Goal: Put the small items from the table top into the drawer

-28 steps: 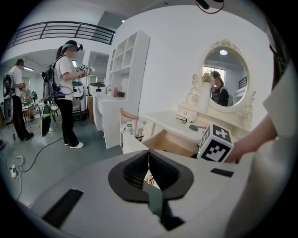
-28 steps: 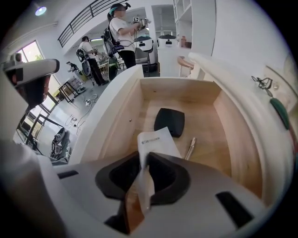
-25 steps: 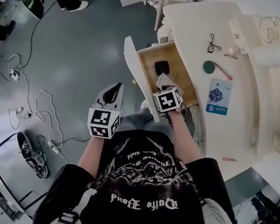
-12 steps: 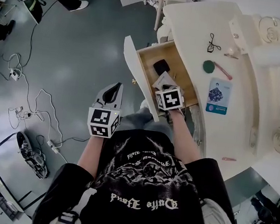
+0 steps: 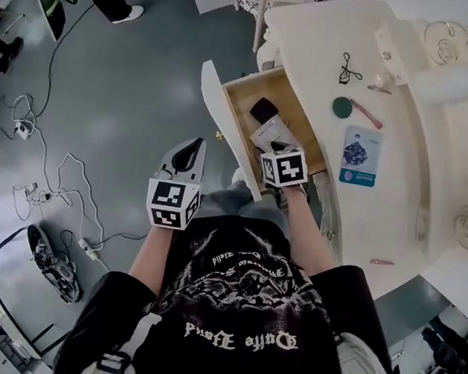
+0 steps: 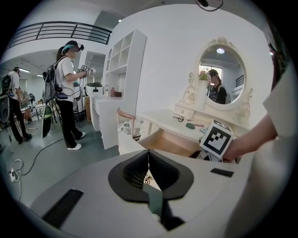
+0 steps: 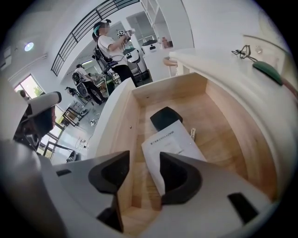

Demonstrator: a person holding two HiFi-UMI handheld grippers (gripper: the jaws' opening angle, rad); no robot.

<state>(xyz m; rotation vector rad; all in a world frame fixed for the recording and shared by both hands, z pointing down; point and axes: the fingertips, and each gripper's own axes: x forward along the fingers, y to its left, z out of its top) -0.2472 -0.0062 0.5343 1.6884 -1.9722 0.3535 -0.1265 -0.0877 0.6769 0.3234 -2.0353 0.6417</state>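
Note:
The wooden drawer (image 5: 300, 114) of the white dressing table (image 5: 320, 40) stands pulled out. A white booklet (image 7: 170, 142) lies flat on its bottom beside a black pouch (image 7: 165, 117). My right gripper (image 7: 142, 174) hangs over the drawer's near end. Its jaws have just been opening and now stand apart; the booklet lies under them and no pad presses on it. In the head view that gripper (image 5: 274, 149) sits just behind the booklet (image 5: 270, 133). My left gripper (image 5: 193, 145) is shut and empty, out over the floor left of the drawer front.
On the table top lie glasses (image 5: 347, 68), a green round brush with a pink handle (image 5: 343, 108), a blue card (image 5: 359, 155) and a pink stick (image 5: 381, 262). Cables (image 5: 57, 177) trail across the grey floor. A person (image 6: 67, 88) stands further off.
The white booklet was bunched at my right gripper's jaws and now lies spread out on the drawer bottom. The left gripper has stayed put.

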